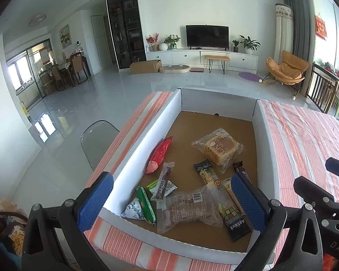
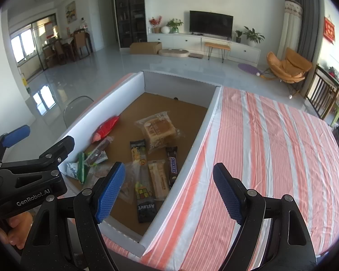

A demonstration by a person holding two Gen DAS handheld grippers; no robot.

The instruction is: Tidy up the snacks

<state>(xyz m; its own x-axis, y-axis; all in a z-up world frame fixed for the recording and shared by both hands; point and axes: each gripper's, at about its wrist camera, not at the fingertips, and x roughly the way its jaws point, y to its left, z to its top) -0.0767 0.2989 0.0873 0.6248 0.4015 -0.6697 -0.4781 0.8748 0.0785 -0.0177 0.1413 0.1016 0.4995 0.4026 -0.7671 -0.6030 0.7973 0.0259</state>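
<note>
A white-walled box point(image 1: 147, 140) with a brown cardboard floor lies on the striped table and holds several snacks. Among them are a red packet point(image 1: 159, 153), a wrapped bread slice point(image 1: 219, 149), a clear pack of brown cake point(image 1: 187, 207), a green stick point(image 1: 145, 203), a Snickers bar point(image 2: 171, 164) and a black Astavt pack point(image 1: 237, 223). My left gripper point(image 1: 171, 203) hovers open above the box's near end, with nothing between its blue pads. My right gripper point(image 2: 169, 192) is open too and empty, hanging over the box's right wall point(image 2: 192, 158) and the cloth.
The orange-and-white striped tablecloth point(image 2: 271, 146) stretches bare to the right of the box. A clear chair point(image 1: 97, 140) stands at the table's left edge, and dark wooden chairs point(image 1: 323, 94) at the far right. A hand point(image 2: 15, 230) holds the left gripper's handle.
</note>
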